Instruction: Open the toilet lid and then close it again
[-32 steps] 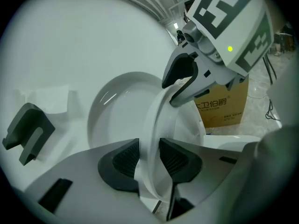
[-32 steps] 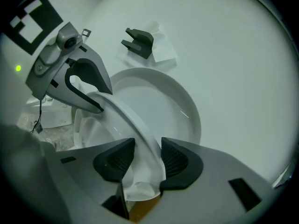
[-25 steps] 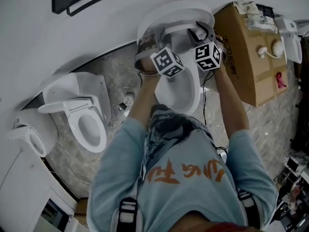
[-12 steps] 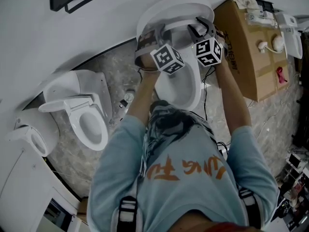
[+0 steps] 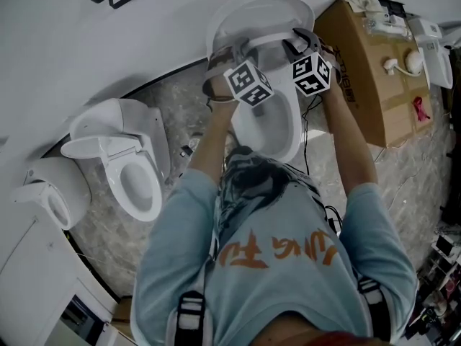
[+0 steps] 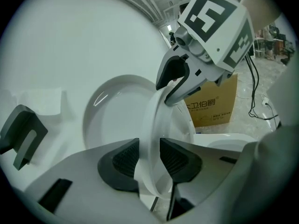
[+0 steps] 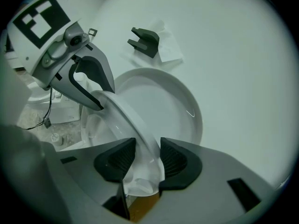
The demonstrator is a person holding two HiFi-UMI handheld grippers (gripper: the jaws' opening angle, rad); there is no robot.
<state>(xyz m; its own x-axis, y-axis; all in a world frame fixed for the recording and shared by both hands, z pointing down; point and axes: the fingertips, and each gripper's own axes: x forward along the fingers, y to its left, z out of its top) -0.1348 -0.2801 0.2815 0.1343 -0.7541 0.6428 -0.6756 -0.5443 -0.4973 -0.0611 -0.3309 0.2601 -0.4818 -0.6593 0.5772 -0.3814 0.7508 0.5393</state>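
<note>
Tongs of both hands clenched on one seat ring, with the toilet lid standing open behind it.

On one side the left tongs (image 6: 149, 158) pinch the thin white edge of the seat ring (image 6: 155, 122), and the right tongs (image 7: 147, 158) pinch the same ring on the opposite side; the right jaws have just narrowed a little on it. The ring is lifted off the bowl (image 5: 270, 125) and tilted, apart from the toilet lid (image 7: 163, 111), which stands upright behind it against the white wall (image 5: 144, 42). A cardboard box (image 5: 374, 78) stands just beside this toilet on the person's right. A second toilet (image 5: 133, 175) stands on the stone floor to the left.
</note>
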